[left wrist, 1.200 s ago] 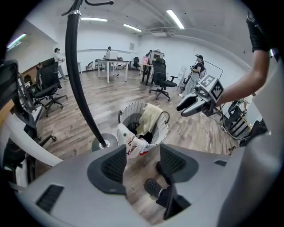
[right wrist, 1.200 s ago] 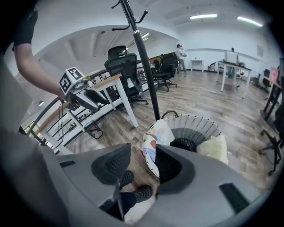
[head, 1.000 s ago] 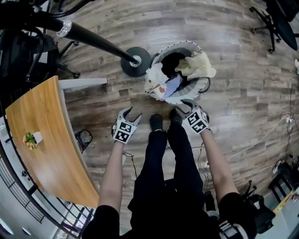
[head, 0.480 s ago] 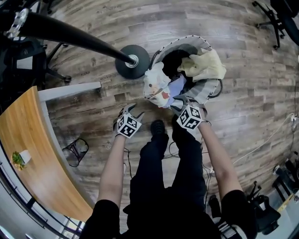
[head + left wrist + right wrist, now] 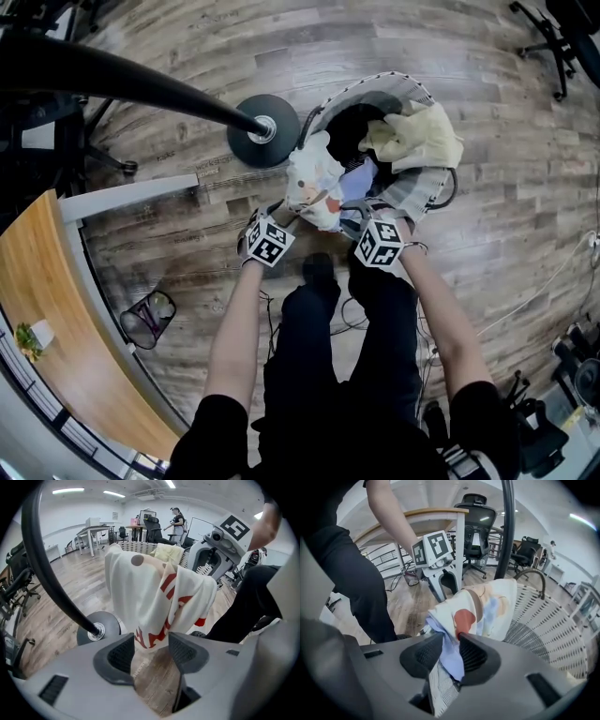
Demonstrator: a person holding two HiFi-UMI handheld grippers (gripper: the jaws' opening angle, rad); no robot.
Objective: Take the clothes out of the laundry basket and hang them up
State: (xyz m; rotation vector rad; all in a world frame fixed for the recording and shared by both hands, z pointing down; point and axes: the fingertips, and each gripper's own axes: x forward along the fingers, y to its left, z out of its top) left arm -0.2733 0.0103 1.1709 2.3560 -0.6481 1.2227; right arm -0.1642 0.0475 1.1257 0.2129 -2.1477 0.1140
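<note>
Step in hand: pickup from the laundry basket; no piece lifted clear of it yet, by present appearance.
Right gripper: jaws just closing, now pinching a fold of the pale blue garment between both pads.
Striped cloth: deeper between the right fingers, below the blue fold; same piece or another, not determinable.
Left gripper: fingers spread, gripping nothing; bare floor visible in the gap.
White printed garment: draped over the near rim of the basket, straight ahead of the left fingers, lower hem just at their tips and pressed by neither pad; also just beyond the right fingers, above the blue fold.
Cream garment: on the far rim, well beyond both sets of fingers.
Stand base: on the floor, beyond and left of the left fingers.
Next move, judged: push the left fingers forward over the white hem, close, then raise both grippers together.
Risk, judged: blue and white pieces overlapping at the rim; likely to drag one another, or the light basket, on the lift.
</note>
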